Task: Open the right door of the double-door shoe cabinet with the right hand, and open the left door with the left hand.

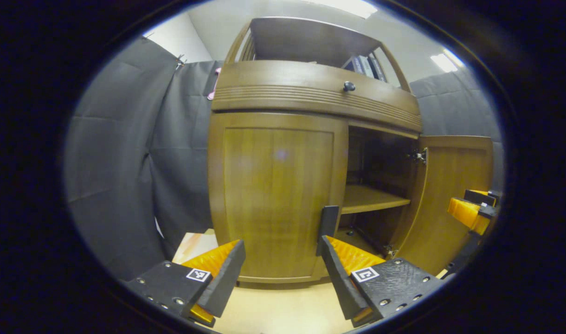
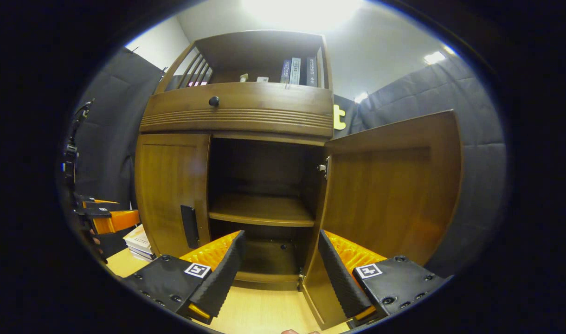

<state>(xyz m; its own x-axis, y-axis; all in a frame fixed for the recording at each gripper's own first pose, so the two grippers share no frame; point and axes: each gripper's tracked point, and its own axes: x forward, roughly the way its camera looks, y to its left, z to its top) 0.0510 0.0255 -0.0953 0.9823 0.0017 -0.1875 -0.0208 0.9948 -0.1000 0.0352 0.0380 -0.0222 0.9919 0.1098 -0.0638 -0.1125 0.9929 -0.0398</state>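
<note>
Left gripper view: left door closed, its vertical handle at the door's right edge, just above the right finger of the left hand-held gripper, jaws wide, empty. Right door stands open; right hand-held gripper wide, empty. Left hand nearer handle.

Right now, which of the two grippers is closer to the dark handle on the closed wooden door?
Left. The left gripper has the dark handle just above its right finger; the right gripper faces the open compartment, handle off to its left.
</note>
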